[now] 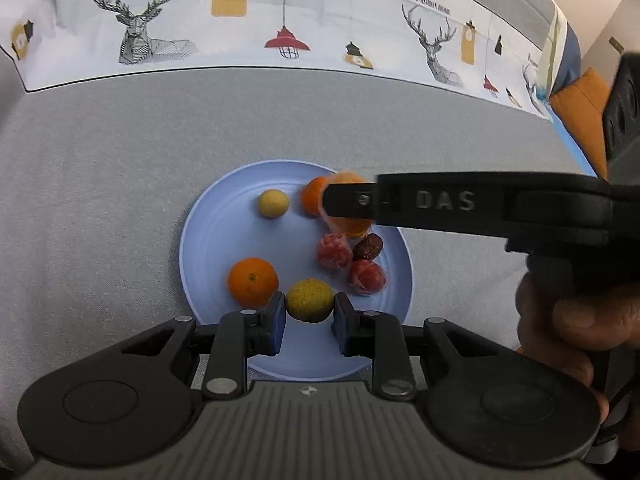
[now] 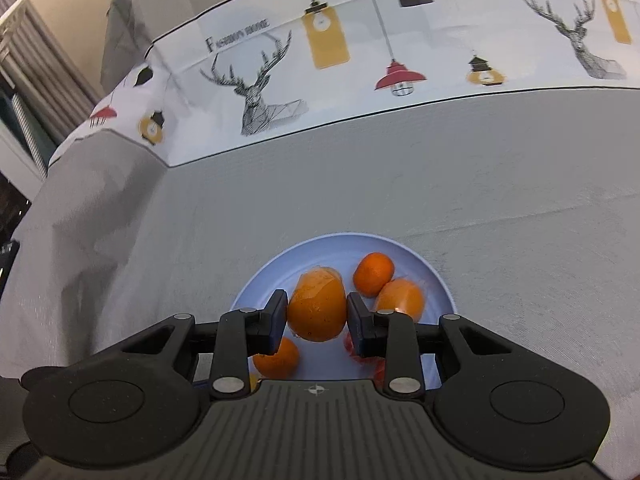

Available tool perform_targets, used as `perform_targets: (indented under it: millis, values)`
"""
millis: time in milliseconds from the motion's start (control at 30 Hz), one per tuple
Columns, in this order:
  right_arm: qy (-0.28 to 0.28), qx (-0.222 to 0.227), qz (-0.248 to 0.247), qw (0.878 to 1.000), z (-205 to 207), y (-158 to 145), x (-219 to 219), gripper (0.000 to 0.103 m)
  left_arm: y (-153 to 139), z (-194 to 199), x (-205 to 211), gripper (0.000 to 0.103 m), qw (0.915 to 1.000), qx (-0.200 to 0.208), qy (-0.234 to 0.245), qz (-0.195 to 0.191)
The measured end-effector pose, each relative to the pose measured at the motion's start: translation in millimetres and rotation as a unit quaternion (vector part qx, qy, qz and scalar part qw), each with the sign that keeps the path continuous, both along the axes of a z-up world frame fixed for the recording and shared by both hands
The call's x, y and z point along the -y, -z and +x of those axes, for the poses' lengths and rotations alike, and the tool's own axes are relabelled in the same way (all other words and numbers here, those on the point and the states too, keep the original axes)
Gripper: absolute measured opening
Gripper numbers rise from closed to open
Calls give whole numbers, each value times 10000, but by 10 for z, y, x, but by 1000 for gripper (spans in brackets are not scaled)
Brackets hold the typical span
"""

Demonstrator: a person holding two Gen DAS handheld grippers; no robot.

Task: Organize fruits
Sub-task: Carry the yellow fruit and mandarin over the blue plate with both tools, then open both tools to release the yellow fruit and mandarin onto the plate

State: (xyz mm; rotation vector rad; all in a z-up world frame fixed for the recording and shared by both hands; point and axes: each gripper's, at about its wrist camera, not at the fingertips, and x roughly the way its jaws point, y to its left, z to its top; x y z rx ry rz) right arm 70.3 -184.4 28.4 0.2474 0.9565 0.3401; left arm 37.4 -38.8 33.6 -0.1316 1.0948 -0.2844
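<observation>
Blue and round, the pale plastic plate (image 1: 192,248) sits in the middle of my left wrist view, on the grey tablecloth (image 1: 100,160). My left gripper (image 1: 309,312) at the bottom is squeezed on a speckled yellow-green round fruit (image 1: 310,299), just over the plate's near part. Beside it on the left is a bright orange tangerine (image 1: 253,281). I count one small pale yellow ball fruit (image 1: 273,203) at the top, two red fruits in clear wrap (image 1: 335,251), and one dark wrinkly fruit (image 1: 368,247). My right gripper (image 1: 340,200) comes in from the right side, with a person's hand (image 1: 568,320) behind it.

In my right wrist view, the right gripper (image 2: 317,316) is clamped on a big smooth orange fruit in thin wrap (image 2: 317,308), above the plate (image 2: 256,284). I count four orange fruits here, counting the held one; the red bits low down are too hidden to count.

I think the wrap is slippery, so the big orange fruit could slide out and bump the others. Round fruits roll, and one could go off the rim. My two grippers are close together over the plate, so they might knock each other.
</observation>
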Motion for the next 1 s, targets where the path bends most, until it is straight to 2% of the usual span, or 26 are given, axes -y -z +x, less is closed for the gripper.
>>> perform_targets:
  millis: [367, 800, 867, 900, 933, 1000]
  values:
    - [-310, 141, -209, 9992, 9, 11, -83, 34, 19, 29, 42, 28, 9998, -12, -43, 187]
    - [-388, 112, -160, 9991, 47, 44, -99, 34, 65, 69, 62, 28, 9997, -95, -83, 212]
    - [-384, 109, -143, 9991, 50, 39, -113, 36, 58, 73, 45, 28, 9998, -84, -108, 162]
    - [-363, 119, -144, 9992, 52, 32, -112, 40, 57, 75, 24, 32, 9998, -83, -142, 132]
    - [-343, 138, -116, 9992, 53, 24, -107, 49, 54, 79, 1, 34, 9997, -91, -189, 96]
    - [-271, 198, -57, 9994, 51, -2, -83, 54, 46, 76, -42, 41, 9996, -85, -280, 53]
